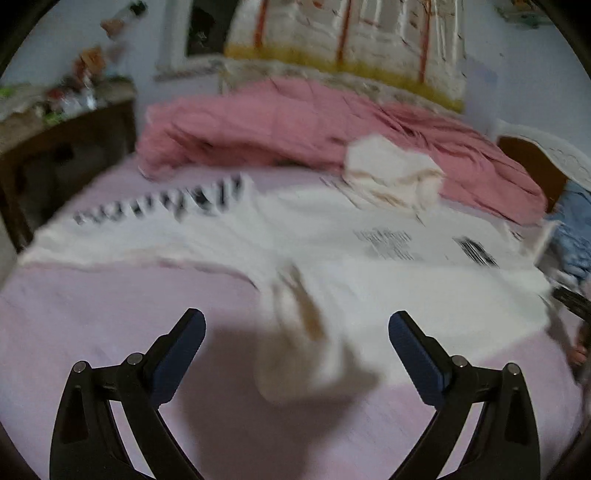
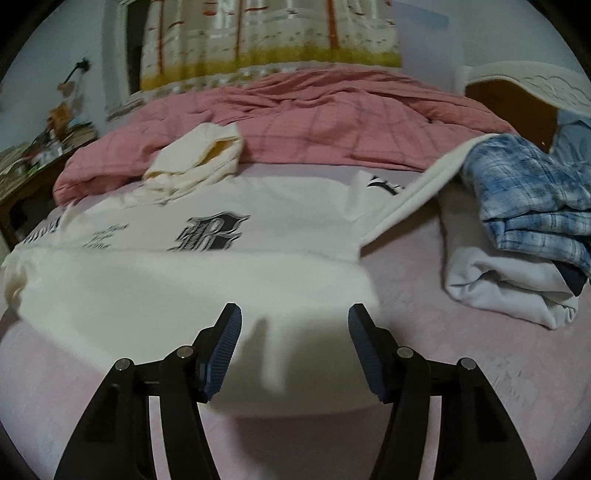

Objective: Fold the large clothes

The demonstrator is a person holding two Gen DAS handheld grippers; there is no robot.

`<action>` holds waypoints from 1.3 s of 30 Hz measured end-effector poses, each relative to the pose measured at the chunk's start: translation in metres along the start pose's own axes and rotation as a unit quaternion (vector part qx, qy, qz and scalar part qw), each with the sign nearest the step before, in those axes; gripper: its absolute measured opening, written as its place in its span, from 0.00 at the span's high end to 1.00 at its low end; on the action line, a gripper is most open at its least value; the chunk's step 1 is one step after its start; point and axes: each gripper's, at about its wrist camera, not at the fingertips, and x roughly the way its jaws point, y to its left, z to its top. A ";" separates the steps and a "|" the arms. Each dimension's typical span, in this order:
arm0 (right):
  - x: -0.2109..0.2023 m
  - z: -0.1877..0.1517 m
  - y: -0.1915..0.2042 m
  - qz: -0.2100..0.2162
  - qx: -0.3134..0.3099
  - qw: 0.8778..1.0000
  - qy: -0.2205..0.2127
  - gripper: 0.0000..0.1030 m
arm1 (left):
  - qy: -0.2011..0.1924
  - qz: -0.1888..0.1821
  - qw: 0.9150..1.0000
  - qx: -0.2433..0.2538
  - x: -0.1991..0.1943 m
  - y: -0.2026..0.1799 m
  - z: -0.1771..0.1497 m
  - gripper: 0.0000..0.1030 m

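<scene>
**Across a pink bed, a white printed top lies spread**

On the pale pink bedsheet [image 2: 461, 350] a large white top [image 2: 166, 280] with black lettering lies spread flat and fills the middle of the bed. Its cream hood [image 2: 199, 155] is bunched at the far side against a rumpled pink quilt [image 2: 332, 122] heaped along the back of the mattress. One sleeve [image 2: 410, 199] runs off to the right, up onto a stack of folded clothes: a blue-and-white checked garment [image 2: 532, 199] on top of white cloth [image 2: 509, 291].

Behind the bed hangs a cream curtain [image 2: 266, 33] with orange stripes and a yellow band; the wall is pale blue. A dark wooden table [image 1: 66, 147] cluttered with small items stands at the left, and a headboard [image 2: 517, 99] with white trim and a brown panel shows at the right.

The right gripper [image 2: 295, 332] hovers above the near hem with its jaws apart and nothing clamped. The left gripper [image 1: 295, 328] is spread wide over the sheet, a blurred piece of white cloth before it; whether the cloth touches a pad cannot be told from the smeared left-wrist view.
</scene>
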 end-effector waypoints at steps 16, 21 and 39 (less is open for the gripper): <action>0.016 -0.036 -0.007 -0.023 0.027 0.997 0.068 0.39 | 0.076 0.072 0.995 0.008 0.036 0.016 -0.024 0.82; 0.015 -0.037 -0.008 -0.014 0.035 0.997 0.067 0.39 | 0.092 0.097 0.991 -0.011 0.053 0.025 -0.033 0.59; 0.077 0.025 -0.007 -0.048 0.042 0.996 0.068 0.39 | 0.059 0.065 0.996 -0.001 0.110 -0.002 -0.004 0.90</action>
